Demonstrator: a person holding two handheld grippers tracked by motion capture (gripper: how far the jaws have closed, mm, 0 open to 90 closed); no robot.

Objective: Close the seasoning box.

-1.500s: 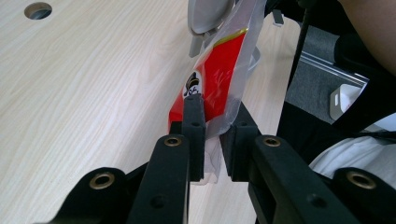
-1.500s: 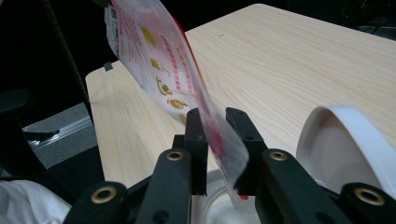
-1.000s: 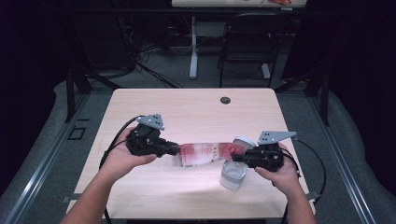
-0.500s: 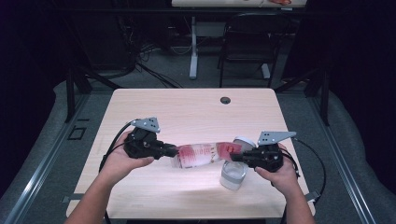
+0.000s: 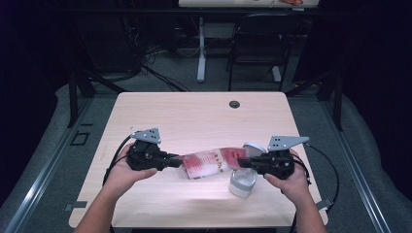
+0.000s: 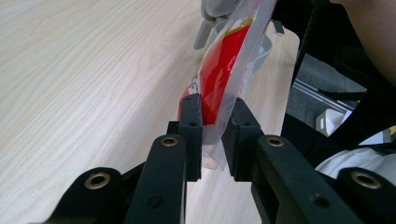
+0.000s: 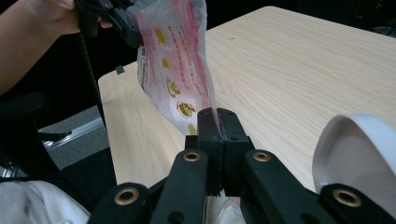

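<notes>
Over the near half of the light wood table [image 5: 194, 116], a red-printed clear plastic pouch [image 5: 211, 162] hangs stretched between the two grippers, lifted off the surface. The left gripper [image 5: 176, 161] pinches one end: in the left gripper view the jaws sit on both faces of the pouch [image 6: 219, 79], film squeezed between the pads, so it is clamped on the pouch. The right gripper [image 5: 241, 163] holds the other end; in the right gripper view its jaws are pressed fully together with a thin edge of the pouch [image 7: 180, 60] caught at the tips. Just below and in front of the right gripper stands a small clear container [image 5: 242, 183] with a white flip lid [image 5: 254, 147] standing open; its white rim [image 7: 359, 154] shows close beside the right jaws. The pouch's right end sits over or just beside that container; which one cannot be told from these views. Judged progress: pickup done, pouch lifted and held two-handed, container lid open and ready. Whether the pouch is already torn open cannot be seen, and no contents show inside the container. Likely left: open or tilt the pouch at the right end, empty it into the container, set the pouch down, close the lid. Risk: a thin film grip at the right tips could slip under tension.
</notes>
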